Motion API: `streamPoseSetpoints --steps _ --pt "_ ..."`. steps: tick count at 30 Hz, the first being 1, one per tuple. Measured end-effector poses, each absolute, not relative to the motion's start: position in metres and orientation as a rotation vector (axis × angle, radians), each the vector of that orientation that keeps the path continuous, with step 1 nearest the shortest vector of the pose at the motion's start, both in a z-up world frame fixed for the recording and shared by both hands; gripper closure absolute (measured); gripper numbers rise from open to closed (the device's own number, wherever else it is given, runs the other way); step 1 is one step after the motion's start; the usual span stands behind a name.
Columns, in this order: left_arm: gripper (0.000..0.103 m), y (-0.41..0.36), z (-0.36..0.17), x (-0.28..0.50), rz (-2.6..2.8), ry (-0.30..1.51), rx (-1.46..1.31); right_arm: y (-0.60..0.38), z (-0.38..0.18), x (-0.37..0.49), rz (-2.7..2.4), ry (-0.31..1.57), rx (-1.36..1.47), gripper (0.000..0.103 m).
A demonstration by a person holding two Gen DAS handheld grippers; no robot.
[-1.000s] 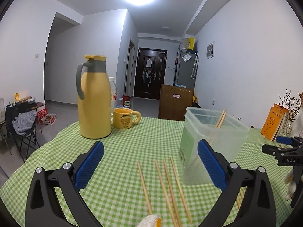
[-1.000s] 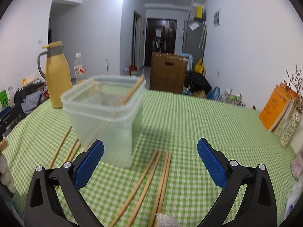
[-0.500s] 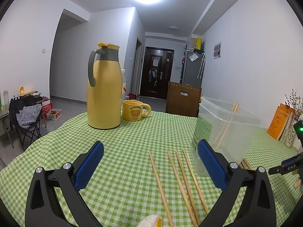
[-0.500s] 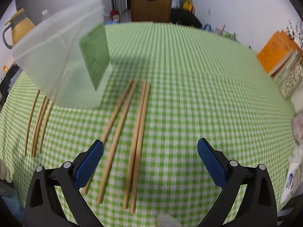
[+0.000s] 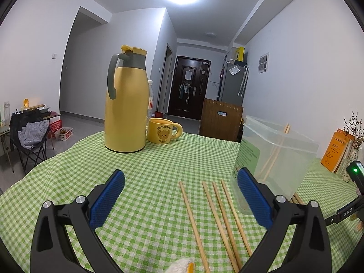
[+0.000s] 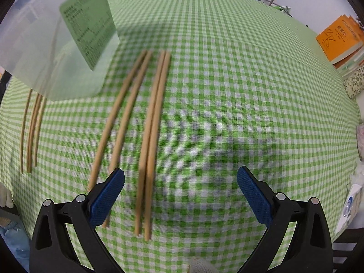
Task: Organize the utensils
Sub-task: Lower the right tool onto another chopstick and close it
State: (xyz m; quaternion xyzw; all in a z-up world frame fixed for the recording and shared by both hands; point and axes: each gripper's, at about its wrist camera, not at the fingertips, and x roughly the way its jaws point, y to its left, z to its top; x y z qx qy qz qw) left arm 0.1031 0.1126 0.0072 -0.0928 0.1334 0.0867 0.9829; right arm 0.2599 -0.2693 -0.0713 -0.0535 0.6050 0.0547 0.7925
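Several wooden chopsticks (image 5: 218,213) lie on the green checked tablecloth in front of my open, empty left gripper (image 5: 180,199). A clear plastic container (image 5: 275,159) stands to their right with two chopsticks (image 5: 276,150) leaning inside. In the right wrist view, several more chopsticks (image 6: 150,136) lie right of the container (image 6: 56,45). My right gripper (image 6: 180,195) is open and empty, tilted down over their near ends; the right pair lies between its fingers. The left group (image 6: 31,132) shows at far left.
A yellow thermos jug (image 5: 125,104) and a yellow bear mug (image 5: 162,134) stand at the table's far left. Orange books (image 6: 339,38) and a patterned vase (image 6: 355,84) are at the right edge. The right gripper's body (image 5: 350,204) shows at the right of the left view.
My right gripper has tipped down and moved closer over the right group of chopsticks. My left gripper has dropped lower and nearer to the table.
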Motion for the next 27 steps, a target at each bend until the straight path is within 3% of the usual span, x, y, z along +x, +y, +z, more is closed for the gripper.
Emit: streamPoseSetpoints --steps 20,21,22,23,27 --pt "0.007 0.113 0.008 0.099 0.156 0.274 -0.199 -0.257 -0.078 0.285 0.173 1.294 -0.140 0.008" --pt "0.007 0.113 0.008 0.100 0.156 0.279 -0.200 -0.257 -0.076 0.285 0.175 1.287 -0.138 0.010" --pt "0.007 0.113 0.008 0.100 0.156 0.281 -0.201 -0.258 -0.075 0.285 0.181 1.284 -0.132 0.020" --pt "0.007 0.114 0.008 0.100 0.155 0.281 -0.203 -0.259 -0.074 0.287 0.194 1.285 -0.118 0.037" --pt "0.007 0.114 0.008 0.102 0.153 0.283 -0.204 -0.261 -0.075 0.293 0.209 1.297 -0.105 0.057"
